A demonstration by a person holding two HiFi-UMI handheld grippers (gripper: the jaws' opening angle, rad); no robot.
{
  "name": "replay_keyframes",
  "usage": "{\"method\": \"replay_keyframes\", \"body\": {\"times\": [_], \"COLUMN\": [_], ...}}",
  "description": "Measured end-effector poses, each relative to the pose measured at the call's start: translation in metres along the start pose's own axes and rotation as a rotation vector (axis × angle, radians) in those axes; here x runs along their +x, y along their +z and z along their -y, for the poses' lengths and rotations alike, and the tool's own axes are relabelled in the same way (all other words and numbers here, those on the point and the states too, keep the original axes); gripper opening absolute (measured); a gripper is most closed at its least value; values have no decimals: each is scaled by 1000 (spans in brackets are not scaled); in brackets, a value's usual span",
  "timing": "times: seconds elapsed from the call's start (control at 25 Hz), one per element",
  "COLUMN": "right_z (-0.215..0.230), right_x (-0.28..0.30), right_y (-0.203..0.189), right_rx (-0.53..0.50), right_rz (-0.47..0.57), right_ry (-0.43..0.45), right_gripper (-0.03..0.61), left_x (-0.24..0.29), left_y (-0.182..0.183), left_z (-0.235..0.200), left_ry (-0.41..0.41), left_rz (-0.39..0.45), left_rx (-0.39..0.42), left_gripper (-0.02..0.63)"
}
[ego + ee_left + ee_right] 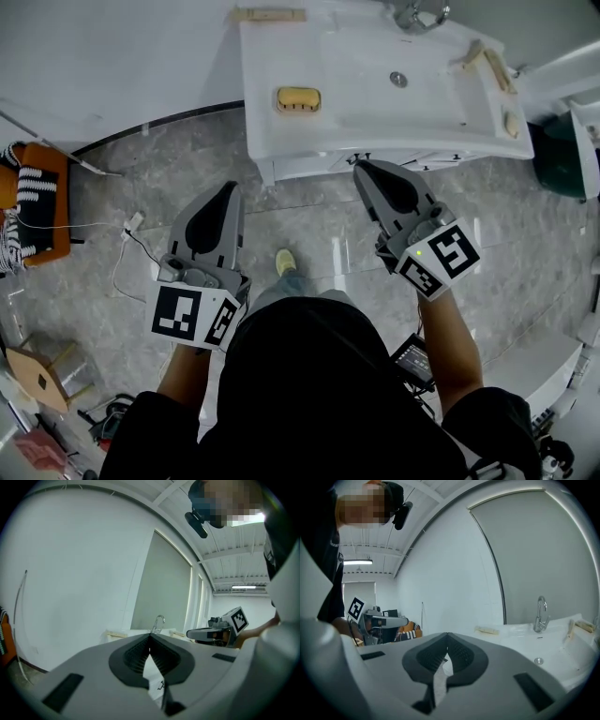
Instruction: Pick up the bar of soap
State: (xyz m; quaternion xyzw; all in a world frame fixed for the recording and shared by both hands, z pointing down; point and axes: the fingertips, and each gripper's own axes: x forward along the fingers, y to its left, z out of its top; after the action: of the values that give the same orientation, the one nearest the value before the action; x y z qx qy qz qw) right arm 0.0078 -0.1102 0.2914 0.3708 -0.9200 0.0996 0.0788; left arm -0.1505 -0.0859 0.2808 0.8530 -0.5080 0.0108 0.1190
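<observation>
Sitting on the left ledge of the washbasin point(375, 112), the bar of soap point(298, 98) is well apart from the left gripper point(230, 187) and right gripper point(360, 167), both with fingers together, empty, over the floor point(169, 169).

Left gripper point(229, 187) and right gripper point(360, 166) closed (jaws empty)

A: any text, brands or numbers readable?

B: none; only black-and-white square markers point(178, 313) on the cube of the left gripper point(230, 188), lower left of centre in the head view; same kind on the cube of the right gripper point(360, 167), right of centre; block patterns, no letters or digits

A: dark device point(412, 358) at lower right?

B: too small to read; brown box point(37, 380) at lower left carries a dark mark, not legible either
</observation>
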Motion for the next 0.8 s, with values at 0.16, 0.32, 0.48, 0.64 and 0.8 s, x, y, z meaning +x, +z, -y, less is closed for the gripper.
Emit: {"method": "replay_keyframes", "body": {"times": [0.16, 0.32, 0.48, 0.64, 0.8], "right_z": [2, 9, 12, 17, 23], "right_x": [22, 24, 24, 24, 26], "right_y": [6, 12, 12, 15, 18], "right_rx": [-26, -61, -77, -79, -86], "right_rz": [0, -6, -11, -10, -5], "right_ry": [6, -11, -19, -23, -27], "right_gripper": [9, 9, 9, 9, 9], "left_x": [1, 8, 14, 19, 26], "left_y": [6, 7, 10, 12, 10], "left_z": [-22, -25, -22, -18, -18], "left_ry": [19, 4, -6, -15, -21], "left_rz": [10, 13, 21, 25, 16], "left_rx": [-3, 1, 6, 1, 1], "left_gripper": [6, 6, 6, 6, 6]}}
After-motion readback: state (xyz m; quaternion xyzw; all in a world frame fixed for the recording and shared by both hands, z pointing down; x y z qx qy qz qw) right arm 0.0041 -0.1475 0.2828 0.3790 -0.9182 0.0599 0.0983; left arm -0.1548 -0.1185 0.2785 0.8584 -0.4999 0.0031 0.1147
